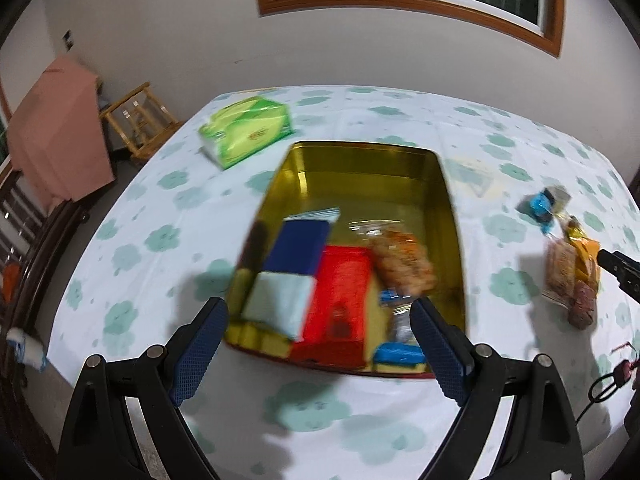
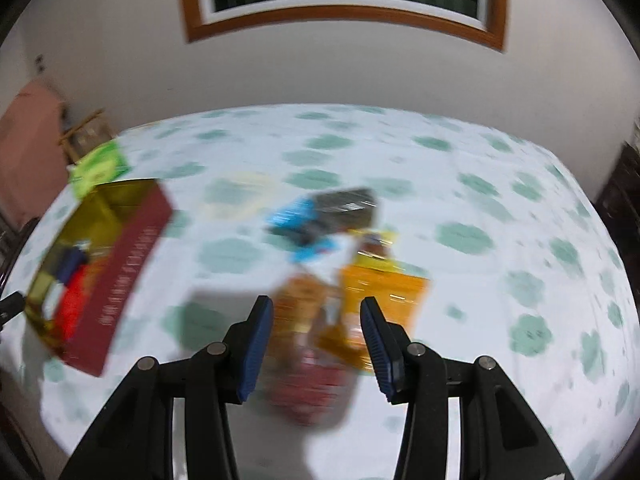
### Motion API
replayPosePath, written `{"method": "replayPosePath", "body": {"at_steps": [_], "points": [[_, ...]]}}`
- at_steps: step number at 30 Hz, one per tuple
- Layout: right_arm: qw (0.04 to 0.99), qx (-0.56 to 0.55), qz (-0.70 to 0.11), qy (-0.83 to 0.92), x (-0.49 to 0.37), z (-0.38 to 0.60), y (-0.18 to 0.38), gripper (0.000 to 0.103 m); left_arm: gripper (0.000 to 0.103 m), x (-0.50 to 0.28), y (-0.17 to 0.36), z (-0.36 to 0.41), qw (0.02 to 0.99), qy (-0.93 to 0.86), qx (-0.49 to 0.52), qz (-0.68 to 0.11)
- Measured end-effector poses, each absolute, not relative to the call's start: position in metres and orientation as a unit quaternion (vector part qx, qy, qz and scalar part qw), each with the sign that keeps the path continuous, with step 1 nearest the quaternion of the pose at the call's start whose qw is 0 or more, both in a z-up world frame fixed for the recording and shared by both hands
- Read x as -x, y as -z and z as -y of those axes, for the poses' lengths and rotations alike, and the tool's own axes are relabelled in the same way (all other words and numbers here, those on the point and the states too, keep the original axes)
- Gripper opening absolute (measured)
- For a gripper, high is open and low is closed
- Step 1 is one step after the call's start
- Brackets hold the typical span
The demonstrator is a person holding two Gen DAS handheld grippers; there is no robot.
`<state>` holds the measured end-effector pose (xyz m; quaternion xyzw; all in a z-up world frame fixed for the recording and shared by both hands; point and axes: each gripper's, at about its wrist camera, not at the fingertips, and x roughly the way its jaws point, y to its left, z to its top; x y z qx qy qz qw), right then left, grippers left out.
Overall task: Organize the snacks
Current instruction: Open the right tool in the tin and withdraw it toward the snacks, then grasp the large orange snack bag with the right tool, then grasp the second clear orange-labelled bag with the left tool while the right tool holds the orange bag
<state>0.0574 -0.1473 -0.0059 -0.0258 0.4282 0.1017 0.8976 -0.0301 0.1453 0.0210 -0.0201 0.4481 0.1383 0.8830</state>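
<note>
Snacks point(image 2: 360, 280) lying loose on the tablecloth point(image 2: 480, 200), others sitting in the gold tin point(image 1: 400, 168), left gripper point(image 1: 318, 324) and right gripper point(image 2: 316, 320) both hovering with jaws apart, gripping nothing.

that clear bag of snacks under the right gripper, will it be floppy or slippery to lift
The clear bag looks soft and crinkly, so it will probably sag and bend from wherever it is pinched. Its shiny film may well slide between the pads. The pieces inside look loose and could shift. The orange packet seems to overlap it and might drag along.
</note>
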Motion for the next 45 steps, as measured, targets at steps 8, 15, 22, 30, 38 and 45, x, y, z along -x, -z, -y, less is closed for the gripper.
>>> {"method": "replayPosePath", "body": {"at_steps": [8, 15, 22, 30, 38, 45], "points": [[0.879, -0.033, -0.469, -0.076, -0.081, 0.180, 0.034, 0.057, 0.091, 0.001, -0.018, -0.099, 0.887, -0.099, -0.016, -0.451], [0.874, -0.036, -0.479, -0.070, -0.093, 0.180, 0.055, 0.057, 0.091, -0.024, -0.008, -0.057, 0.886, -0.059, -0.034, -0.458], [0.882, -0.015, -0.463, -0.084, -0.091, 0.183, 0.057, 0.048, 0.091, -0.041, 0.006, -0.022, 0.881, -0.015, -0.037, -0.471], [0.893, -0.013, -0.445, -0.068, -0.082, 0.232, 0.058, 0.047, 0.090, -0.057, 0.017, 0.010, 0.877, 0.037, -0.027, -0.479], [0.906, 0.021, -0.422, -0.038, -0.089, 0.272, 0.061, 0.047, 0.086, -0.077, 0.021, 0.038, 0.867, 0.080, -0.023, -0.492], [0.905, 0.004, -0.424, -0.041, -0.092, 0.283, 0.065, 0.047, 0.085, -0.097, 0.034, 0.066, 0.849, 0.109, -0.035, -0.515]]}}
